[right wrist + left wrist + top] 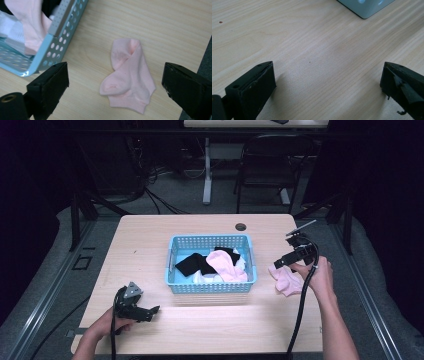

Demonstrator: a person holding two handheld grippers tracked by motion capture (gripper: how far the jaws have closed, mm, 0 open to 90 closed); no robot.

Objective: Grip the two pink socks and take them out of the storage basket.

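A light blue perforated basket (211, 289) stands mid-table and holds a pink sock (226, 265), a black sock (195, 264) and white socks (204, 278). Right of it a folded pink sock (285, 280) lies flat on the wood. My right gripper (280, 262) hovers just above that sock, open and empty; in the right gripper view the pink sock (130, 75) lies on the table between and below the wide jaws, with the basket corner (47, 52) at left. My left gripper (152, 311) rests near the front left edge, open over bare wood (327, 72).
The table's right edge runs close beside the loose pink sock. A round cable hole (241, 226) sits behind the basket. A basket corner (364, 7) shows at the top of the left gripper view. A chair (270, 165) and a desk leg stand beyond the table.
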